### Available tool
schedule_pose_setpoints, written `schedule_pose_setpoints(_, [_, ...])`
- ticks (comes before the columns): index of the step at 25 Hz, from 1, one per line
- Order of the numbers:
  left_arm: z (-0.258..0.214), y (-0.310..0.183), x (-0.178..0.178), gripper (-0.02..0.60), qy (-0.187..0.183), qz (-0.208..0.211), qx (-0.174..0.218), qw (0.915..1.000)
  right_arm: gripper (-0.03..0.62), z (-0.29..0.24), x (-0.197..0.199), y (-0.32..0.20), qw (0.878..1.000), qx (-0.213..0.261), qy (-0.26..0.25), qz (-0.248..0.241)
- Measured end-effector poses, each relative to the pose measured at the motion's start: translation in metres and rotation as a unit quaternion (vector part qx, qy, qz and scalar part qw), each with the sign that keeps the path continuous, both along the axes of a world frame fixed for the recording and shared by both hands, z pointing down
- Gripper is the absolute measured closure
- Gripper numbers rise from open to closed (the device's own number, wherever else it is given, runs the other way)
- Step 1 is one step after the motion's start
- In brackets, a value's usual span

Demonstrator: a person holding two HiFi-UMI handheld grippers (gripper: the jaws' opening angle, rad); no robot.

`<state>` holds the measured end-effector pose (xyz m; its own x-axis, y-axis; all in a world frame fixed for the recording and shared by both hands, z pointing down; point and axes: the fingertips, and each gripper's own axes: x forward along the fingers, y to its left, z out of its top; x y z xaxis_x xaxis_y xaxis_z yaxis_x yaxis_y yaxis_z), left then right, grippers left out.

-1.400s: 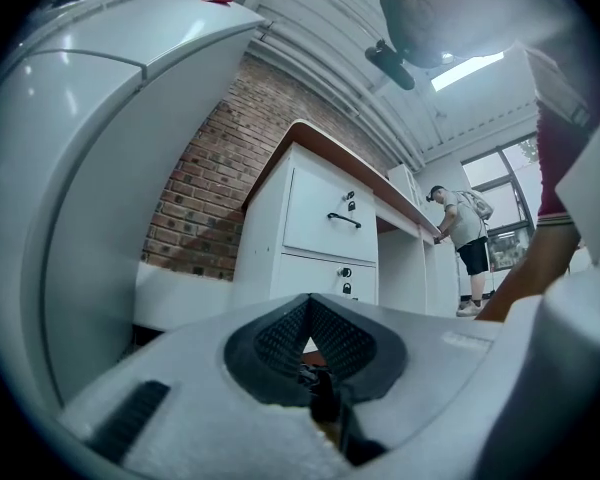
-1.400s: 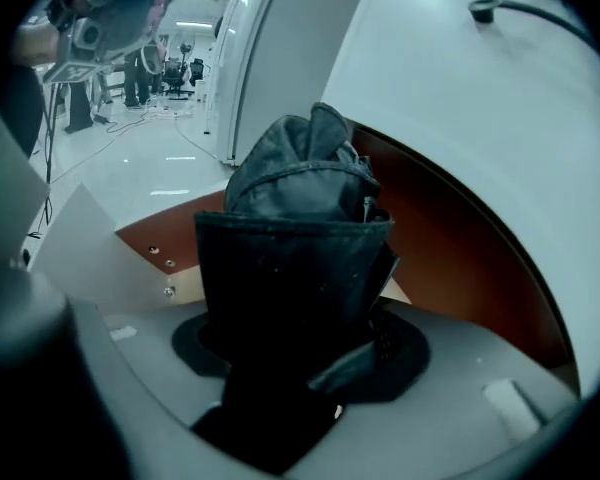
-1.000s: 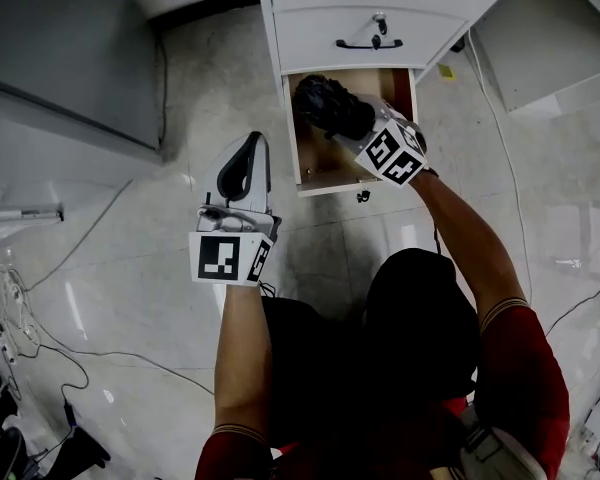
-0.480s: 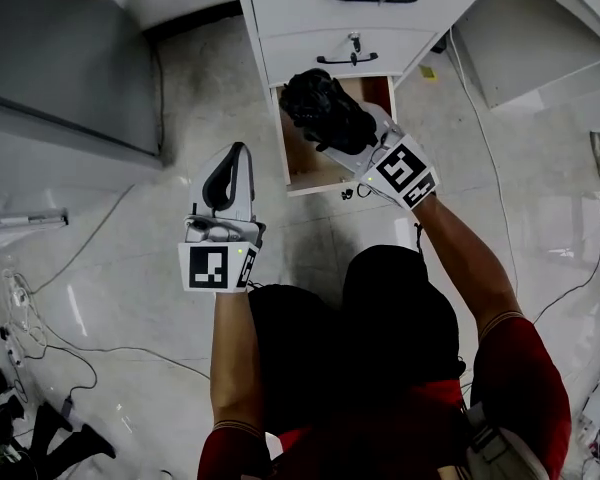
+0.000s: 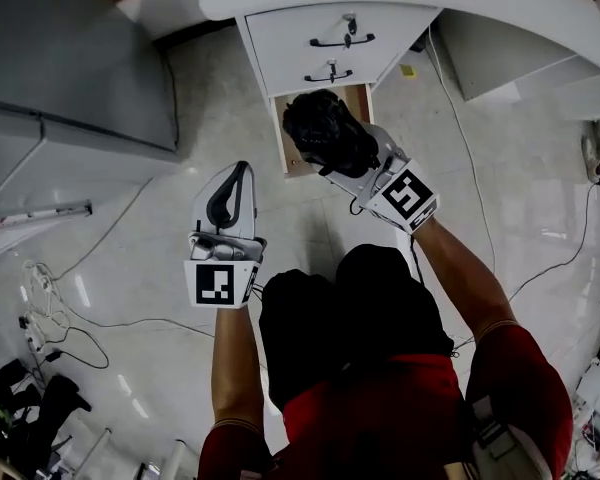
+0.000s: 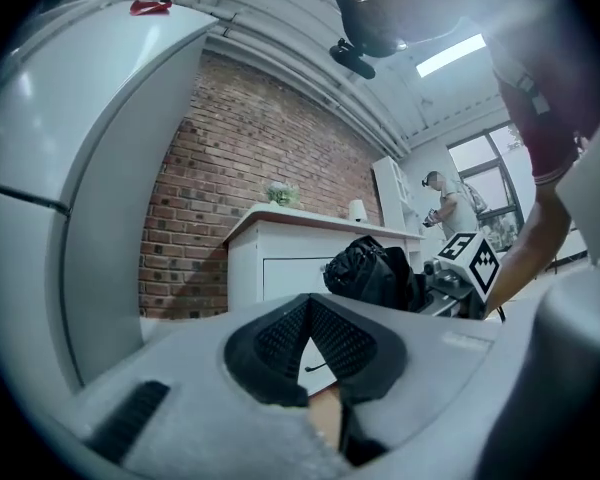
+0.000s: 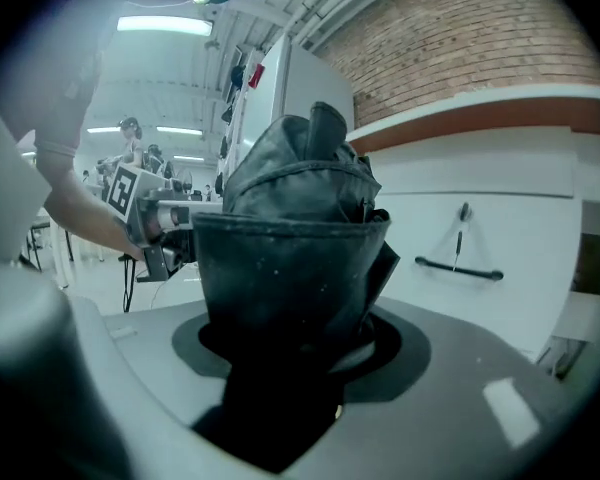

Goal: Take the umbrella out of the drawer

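Note:
My right gripper [image 5: 352, 160] is shut on a folded black umbrella [image 5: 325, 131], which it holds up above the open bottom drawer [image 5: 291, 158] of the white cabinet. The umbrella [image 7: 290, 253] fills the right gripper view, its bundled fabric standing up between the jaws. My left gripper [image 5: 236, 173] hangs to the left of the drawer over the floor, shut with nothing in it. In the left gripper view its pads [image 6: 280, 338] meet at the tip, and the umbrella [image 6: 372, 270] shows beyond them, to the right.
The white cabinet [image 5: 280, 38] has two closed drawers with black handles [image 5: 342, 40] above the open one. A grey appliance [image 5: 70, 58] stands at the left. Cables [image 5: 90, 318] trail across the glossy floor. My knees [image 5: 360, 308] are below the grippers.
Both grippers have risen. The right one has lifted the umbrella from inside the drawer to above it, and the cabinet now looks smaller and farther below.

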<state>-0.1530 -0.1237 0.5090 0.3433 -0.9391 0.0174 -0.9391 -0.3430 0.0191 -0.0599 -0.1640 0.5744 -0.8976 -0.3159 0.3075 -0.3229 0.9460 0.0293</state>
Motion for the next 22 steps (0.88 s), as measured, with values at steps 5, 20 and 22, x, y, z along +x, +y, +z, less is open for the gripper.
schedule_pose_setpoints(5, [-0.081, 0.026, 0.01, 0.577, -0.001, 0.013, -0.009, 0.9999, 0.324, -0.094, 0.014, 0.031, 0.999, -0.022, -0.021, 0.01])
schedule_pose_setpoints(20, [-0.332, 0.083, 0.03, 0.577, 0.024, 0.021, 0.016, 0.9994, 0.322, -0.362, 0.027, 0.089, 0.993, -0.031, -0.111, 0.037])
schedule_pose_setpoints(22, [-0.358, 0.093, 0.036, 0.577, 0.028, 0.024, 0.019, 0.9991, 0.322, -0.39, 0.036, 0.099, 0.991, -0.033, -0.123, 0.044])
